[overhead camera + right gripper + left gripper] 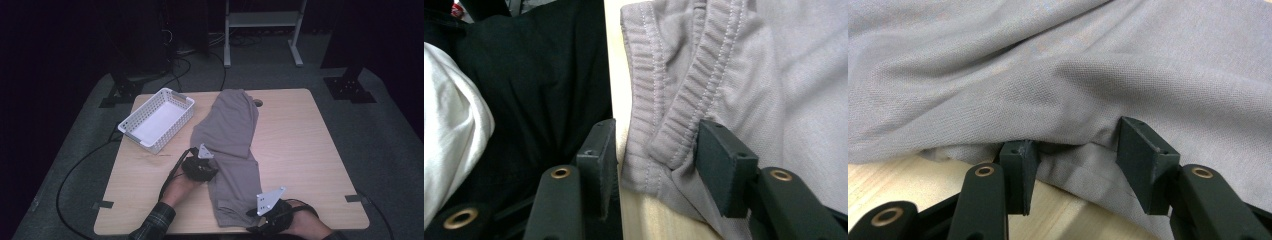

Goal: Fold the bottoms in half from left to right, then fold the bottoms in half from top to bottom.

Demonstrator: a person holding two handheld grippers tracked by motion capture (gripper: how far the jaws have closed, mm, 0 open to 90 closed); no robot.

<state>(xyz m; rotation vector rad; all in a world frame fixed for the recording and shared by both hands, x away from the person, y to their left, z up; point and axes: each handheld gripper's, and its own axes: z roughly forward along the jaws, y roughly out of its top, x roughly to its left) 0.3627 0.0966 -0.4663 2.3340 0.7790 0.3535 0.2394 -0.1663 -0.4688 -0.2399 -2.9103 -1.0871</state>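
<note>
Showing no readable writing, grey trousers (231, 145) lie folded.

L hand-held gripper (212, 169): jaws part-open | R hand-held gripper (252, 216): jaws part-open, low

On the table (300, 150) lie 1 grey garment (232, 145) and 1 white basket (157, 119), the basket to the left of the garment. 2 grippers rest at the garment: 1 left gripper (200, 167) at its left edge and 1 right gripper (272, 210) at its near end. 1 white stand (262, 30) rises beyond the table.
</note>
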